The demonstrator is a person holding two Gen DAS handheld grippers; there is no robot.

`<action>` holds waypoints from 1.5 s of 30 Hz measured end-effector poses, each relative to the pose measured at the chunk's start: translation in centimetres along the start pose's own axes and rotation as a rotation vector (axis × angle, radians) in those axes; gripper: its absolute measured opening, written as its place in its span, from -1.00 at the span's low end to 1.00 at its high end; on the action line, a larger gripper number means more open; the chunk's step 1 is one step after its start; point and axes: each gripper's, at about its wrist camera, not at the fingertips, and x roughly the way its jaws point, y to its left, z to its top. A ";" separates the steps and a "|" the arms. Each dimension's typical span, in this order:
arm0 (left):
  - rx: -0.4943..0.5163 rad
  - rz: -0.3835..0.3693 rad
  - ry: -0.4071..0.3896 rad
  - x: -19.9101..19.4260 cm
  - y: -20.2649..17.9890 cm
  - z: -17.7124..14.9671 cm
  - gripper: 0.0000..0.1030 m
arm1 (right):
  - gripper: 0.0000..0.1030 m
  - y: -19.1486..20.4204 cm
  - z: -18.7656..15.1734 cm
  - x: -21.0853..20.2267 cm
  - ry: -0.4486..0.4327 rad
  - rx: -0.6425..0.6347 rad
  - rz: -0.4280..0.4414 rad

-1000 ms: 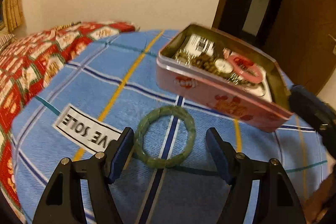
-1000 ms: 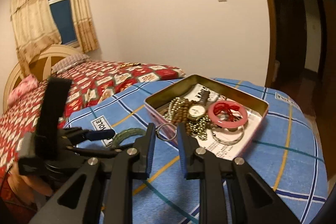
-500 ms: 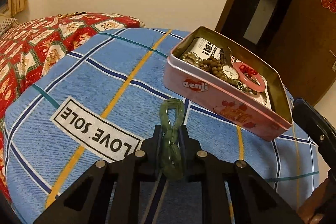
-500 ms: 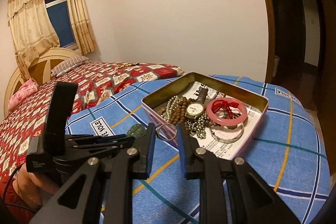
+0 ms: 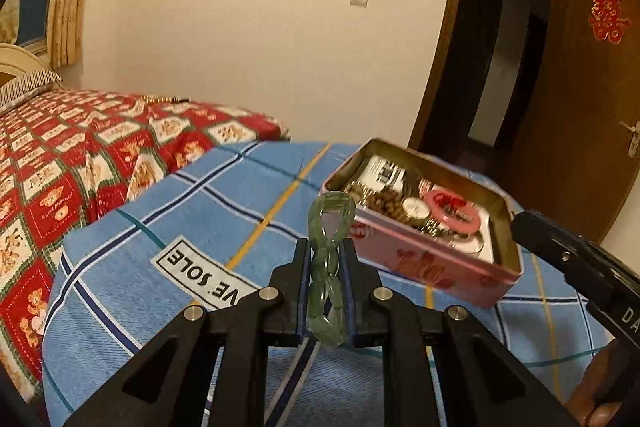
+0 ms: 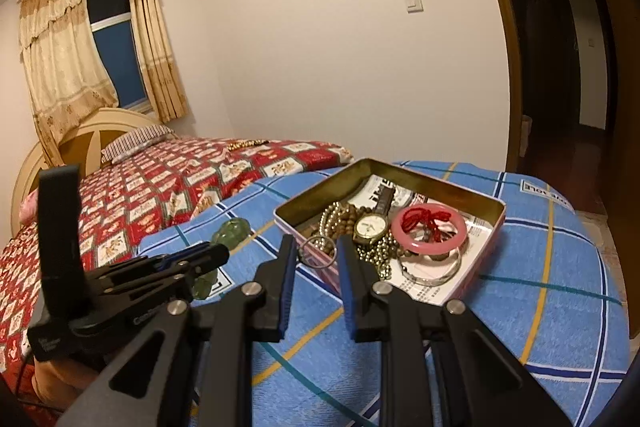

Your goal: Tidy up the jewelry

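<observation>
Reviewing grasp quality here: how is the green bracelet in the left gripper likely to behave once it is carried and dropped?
The green bracelet looks squeezed narrow between the left gripper pads, so it is probably segmented and flexible, not rigid. Its glossy stone-like links may slip or chip. Released over the tin, it would likely spring round again.

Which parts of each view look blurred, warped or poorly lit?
Left wrist view: warm indoor light, door frame bowed by the fisheye, tin slightly soft, green bracelet sharp in the left gripper. Right wrist view: dark vignetted corners, curved walls, right gripper sharp.
</observation>
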 end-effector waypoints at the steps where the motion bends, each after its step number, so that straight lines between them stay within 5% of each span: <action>1: 0.001 -0.005 -0.008 -0.1 -0.1 0.0 -0.73 | -0.54 -0.1 0.1 -0.2 -0.007 0.005 0.005; 22: 0.098 0.001 -0.053 0.5 -3.8 1.5 -0.73 | -0.54 -1.4 0.7 -0.8 -0.053 0.042 -0.094; 45: 0.098 -0.070 -0.102 3.5 -6.3 5.0 -0.73 | -0.54 -5.5 4.5 0.1 -0.125 0.073 -0.204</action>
